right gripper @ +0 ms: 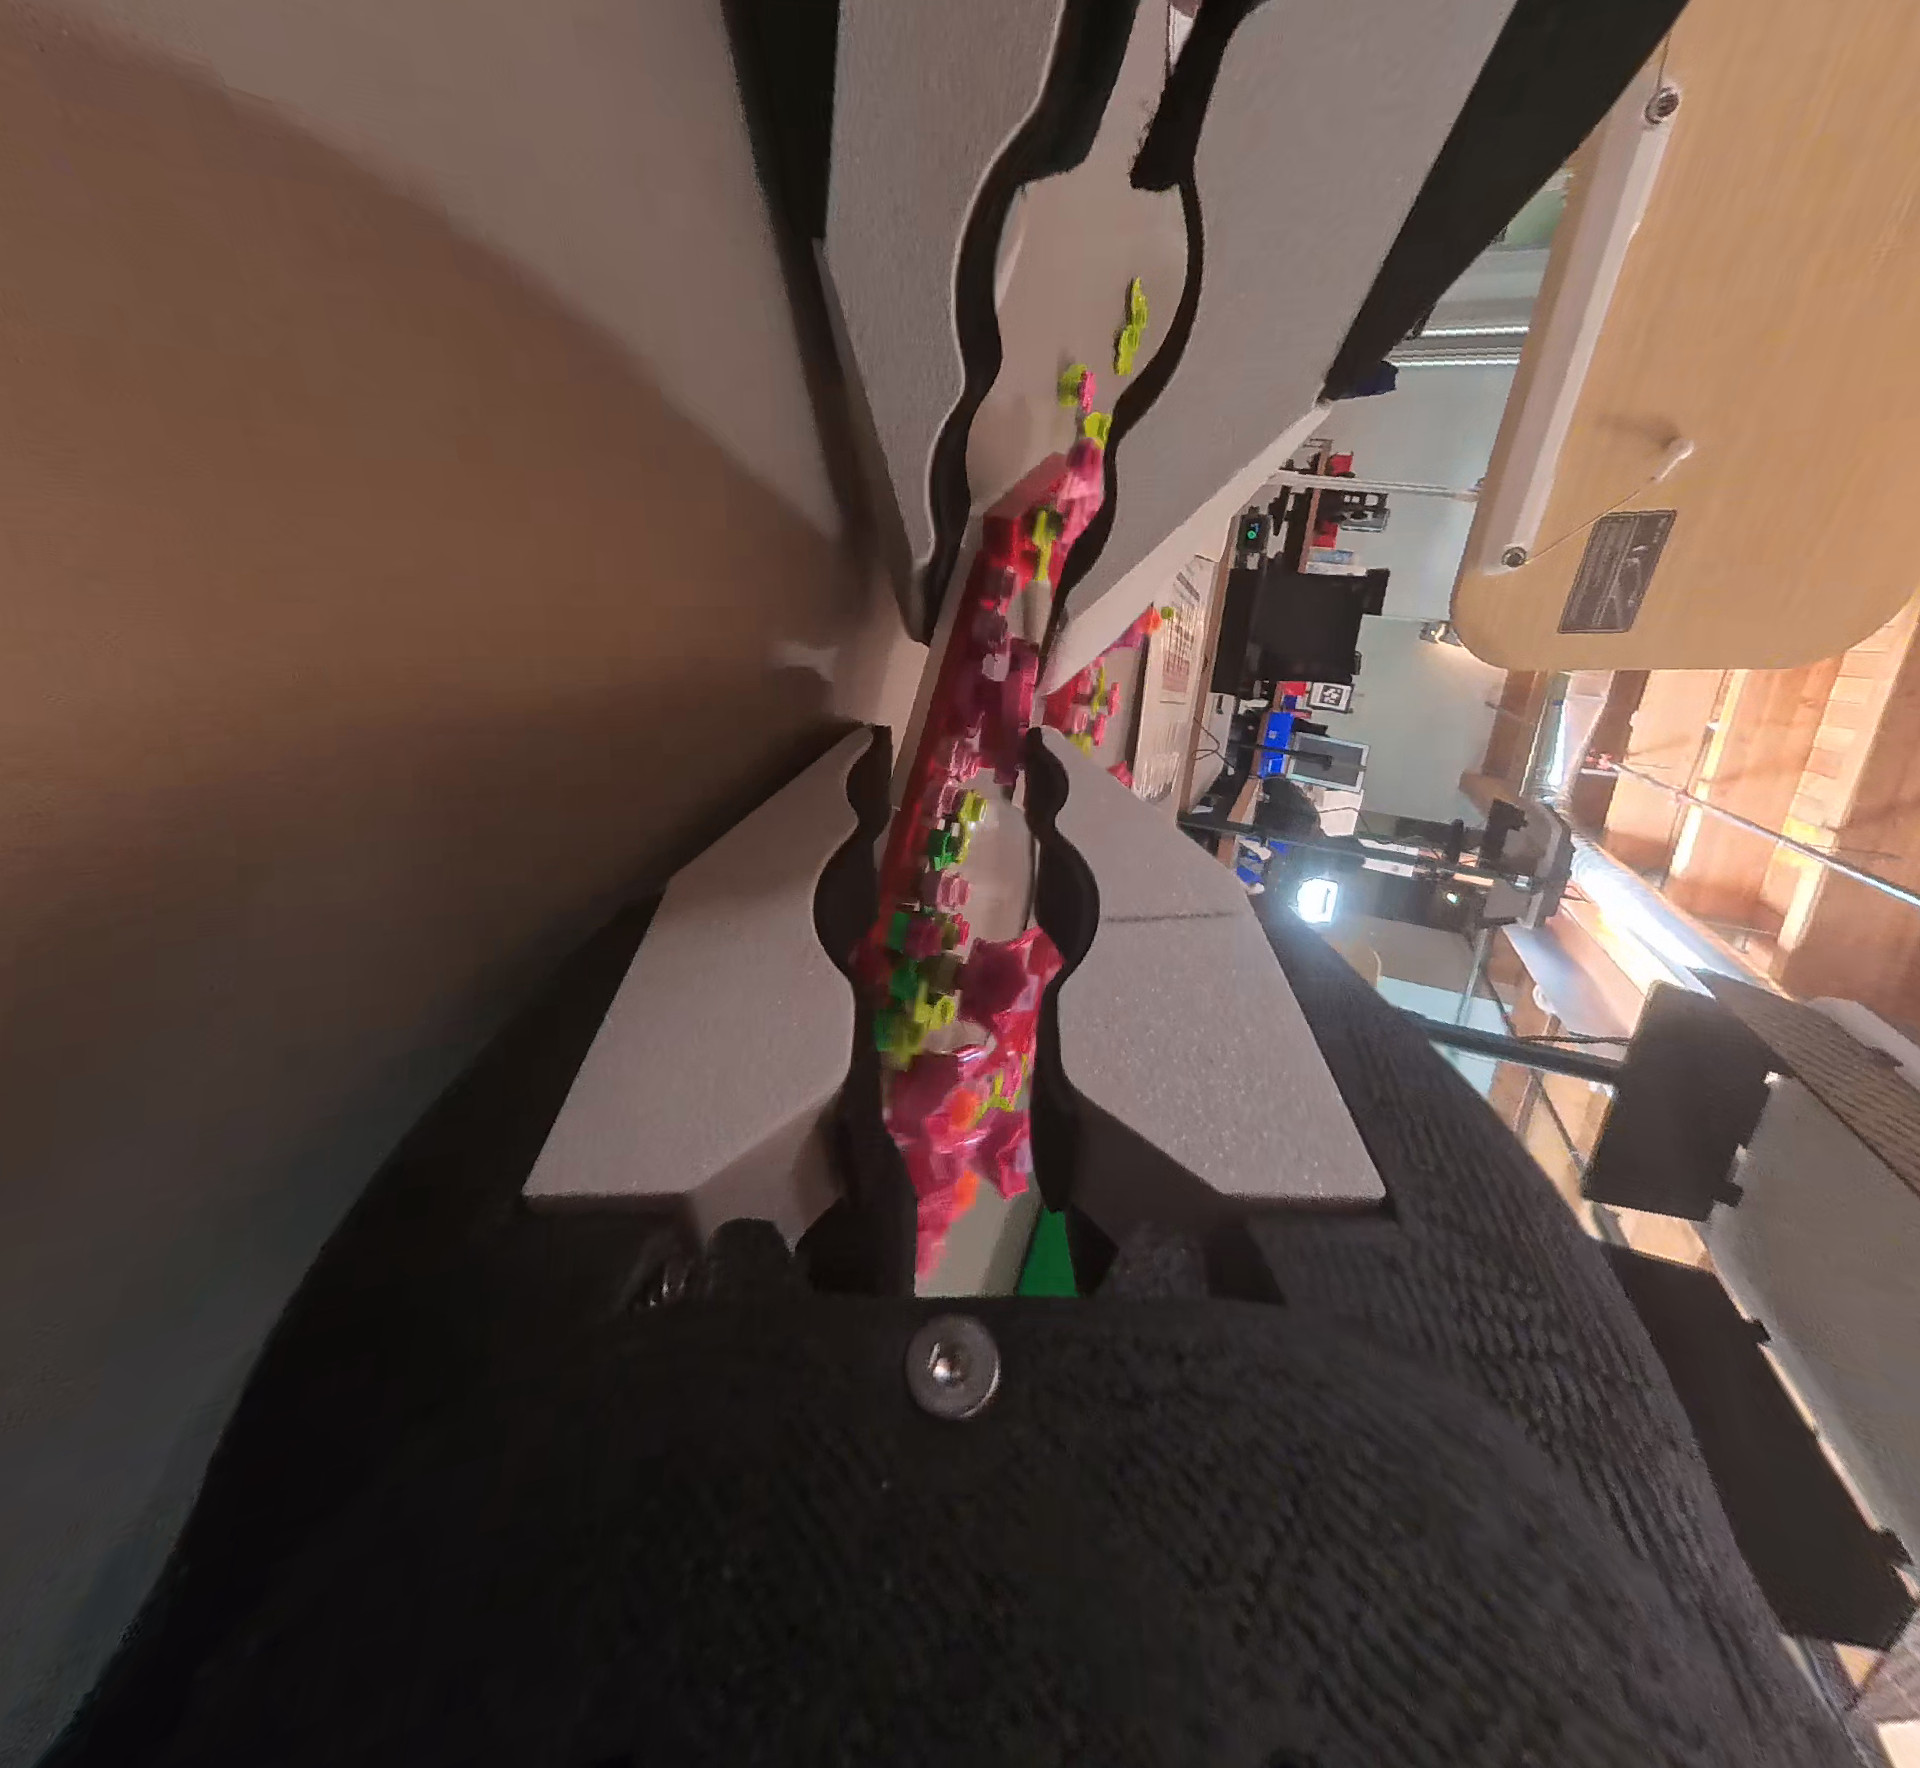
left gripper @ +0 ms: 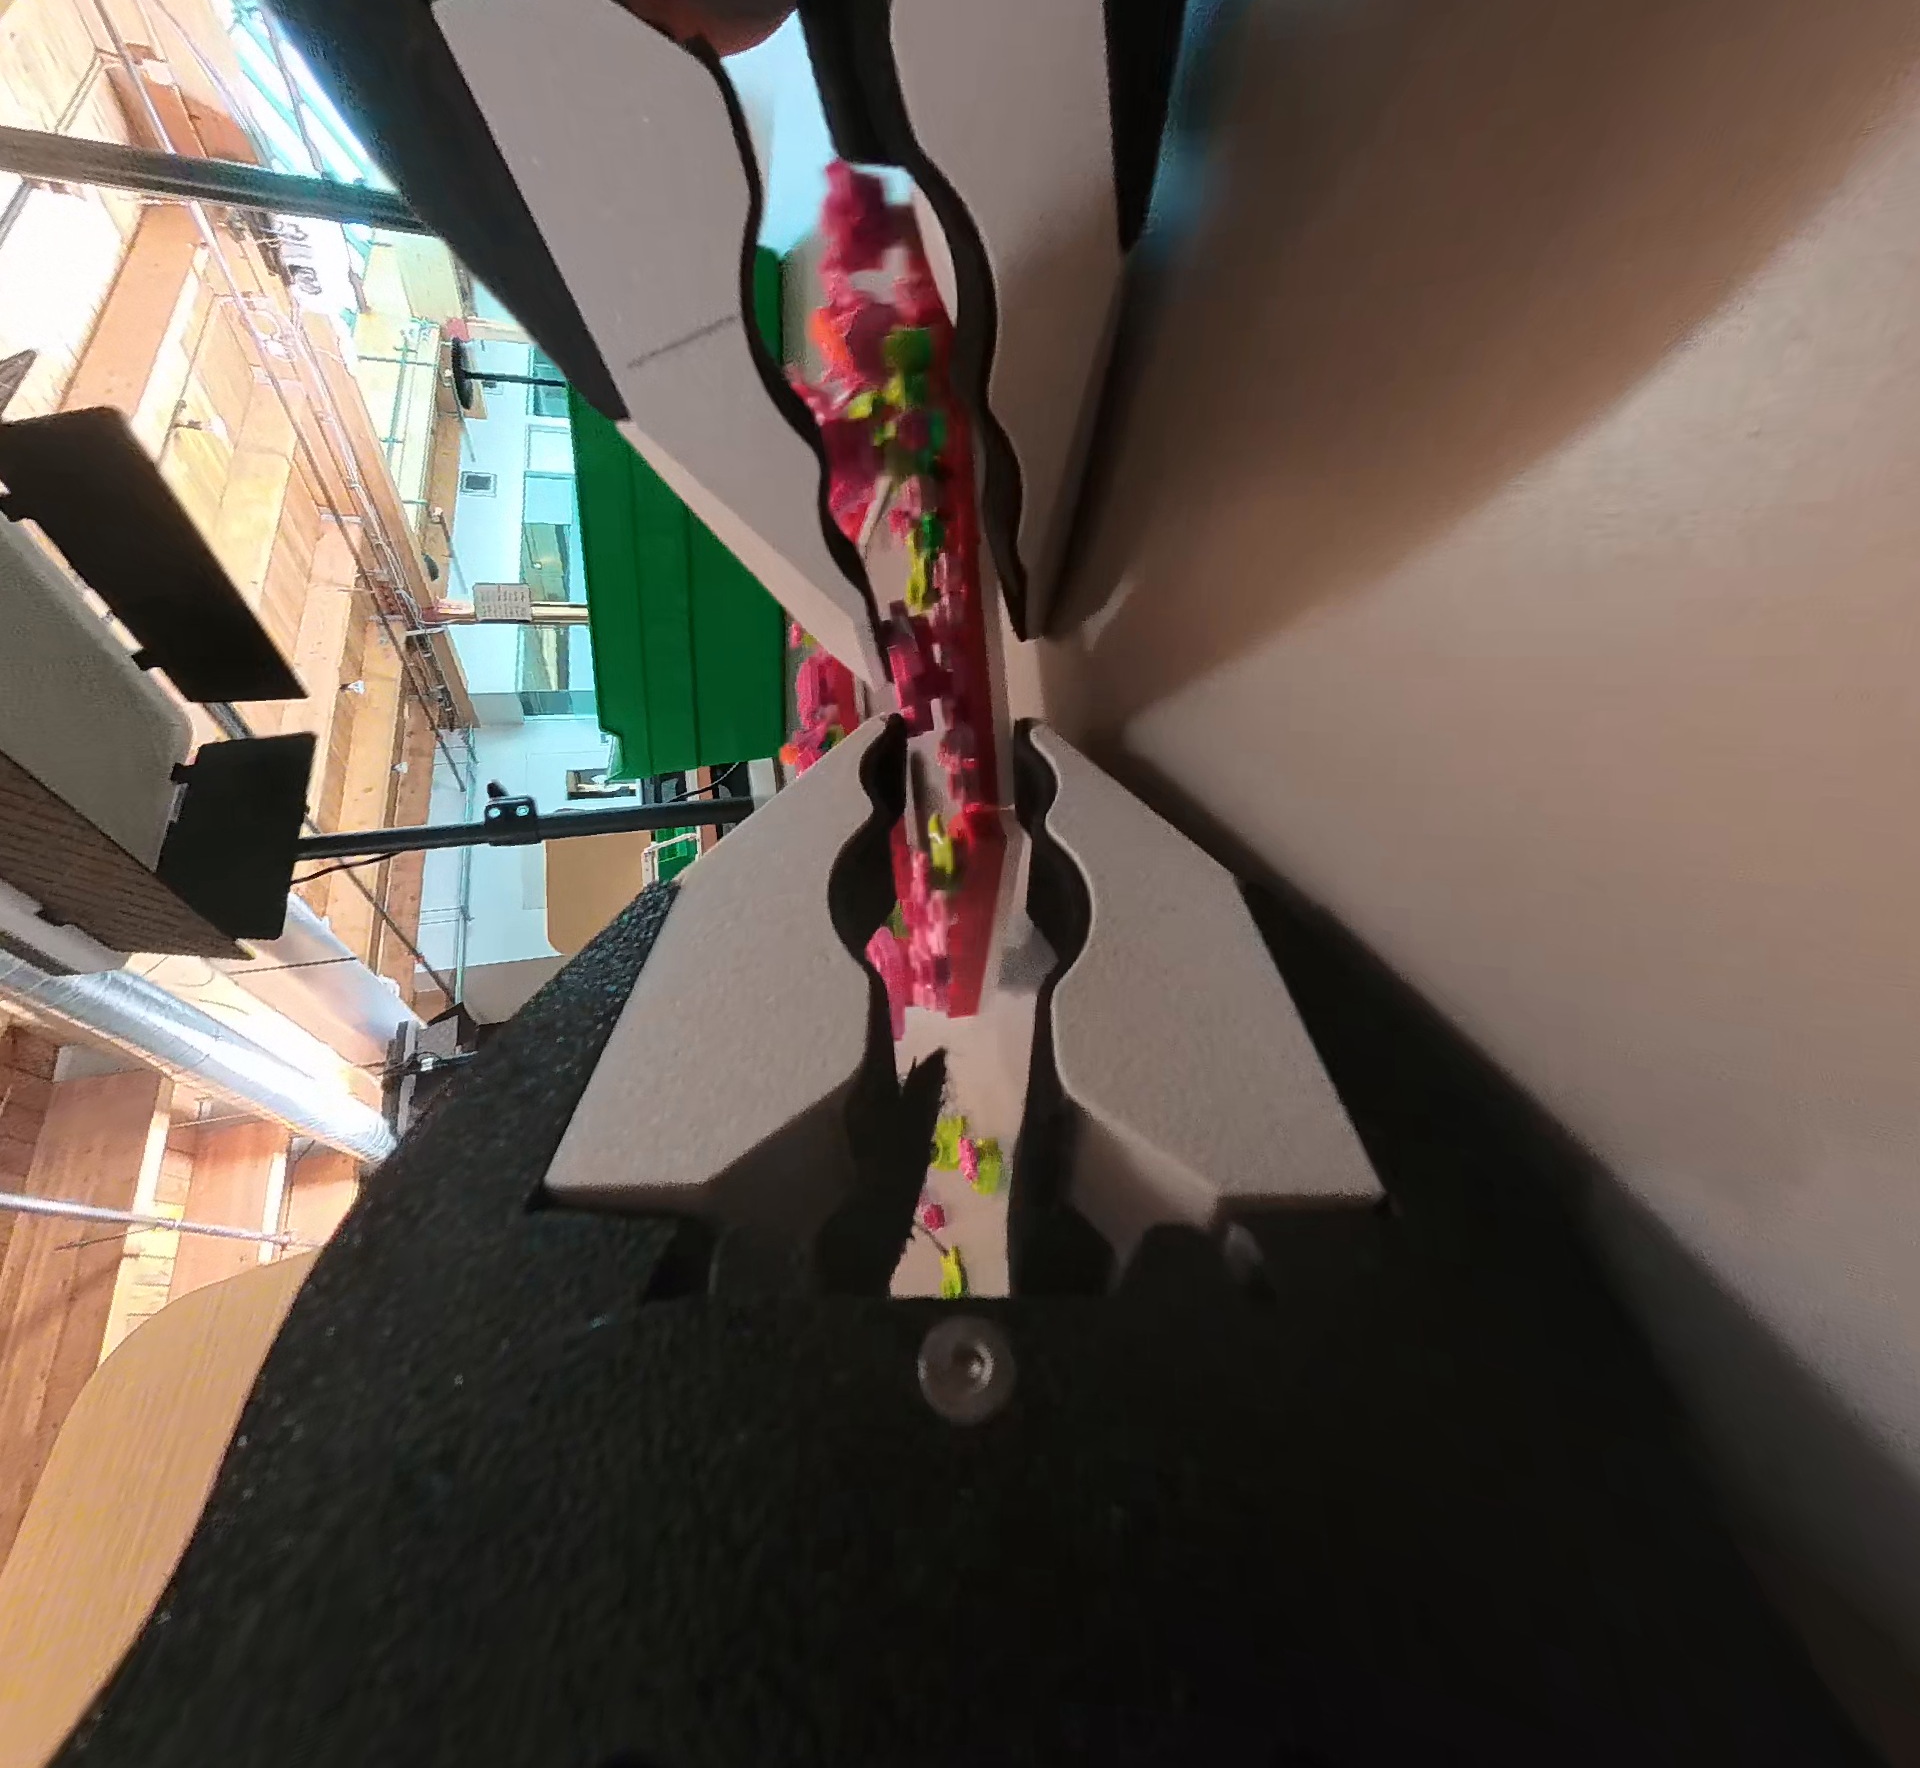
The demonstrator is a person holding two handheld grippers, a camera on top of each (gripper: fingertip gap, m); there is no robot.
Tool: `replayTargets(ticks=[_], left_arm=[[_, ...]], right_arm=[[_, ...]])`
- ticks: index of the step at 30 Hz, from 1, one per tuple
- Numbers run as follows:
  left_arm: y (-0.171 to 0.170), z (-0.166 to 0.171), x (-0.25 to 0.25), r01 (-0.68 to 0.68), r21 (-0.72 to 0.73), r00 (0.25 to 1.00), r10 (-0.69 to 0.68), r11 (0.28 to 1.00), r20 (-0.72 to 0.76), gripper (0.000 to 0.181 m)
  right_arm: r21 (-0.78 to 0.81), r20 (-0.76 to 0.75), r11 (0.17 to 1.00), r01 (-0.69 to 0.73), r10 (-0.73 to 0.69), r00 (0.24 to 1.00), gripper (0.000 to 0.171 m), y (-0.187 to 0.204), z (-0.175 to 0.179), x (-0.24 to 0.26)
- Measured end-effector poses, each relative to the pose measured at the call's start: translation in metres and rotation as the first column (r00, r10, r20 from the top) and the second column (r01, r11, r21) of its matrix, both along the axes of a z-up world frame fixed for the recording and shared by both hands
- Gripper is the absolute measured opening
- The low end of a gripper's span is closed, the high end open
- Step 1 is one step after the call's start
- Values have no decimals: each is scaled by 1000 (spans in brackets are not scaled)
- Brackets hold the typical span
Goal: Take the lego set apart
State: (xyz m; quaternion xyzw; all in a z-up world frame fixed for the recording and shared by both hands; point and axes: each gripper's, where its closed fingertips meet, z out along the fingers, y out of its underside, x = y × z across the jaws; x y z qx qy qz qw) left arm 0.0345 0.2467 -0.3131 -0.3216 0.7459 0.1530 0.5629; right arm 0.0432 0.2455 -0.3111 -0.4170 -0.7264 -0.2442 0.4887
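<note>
White tabletop (left gripper: 1558, 783) with an office blurred behind. Both grippers face each other tip to tip: left gripper (left gripper: 956, 731) and right gripper (right gripper: 956, 742) each narrowed around the pink-red lego set (left gripper: 951, 679) between them, contact unclear. Looks like the pull-apart step; next needs firm opposing tugs

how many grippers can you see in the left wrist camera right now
2. The left gripper fills the bottom of the view, closed around the lego set. The right gripper reaches in from the top, fingertips meeting it over the same set.
</note>
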Motion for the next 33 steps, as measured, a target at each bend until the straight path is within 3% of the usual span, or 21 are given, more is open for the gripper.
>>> replayTargets(ticks=[33], left_arm=[[0,-4,-2,-22,-14,1000,22,1000,-8,16]], right_arm=[[6,-102,999,53,-52,993,26,5,1,-2]])
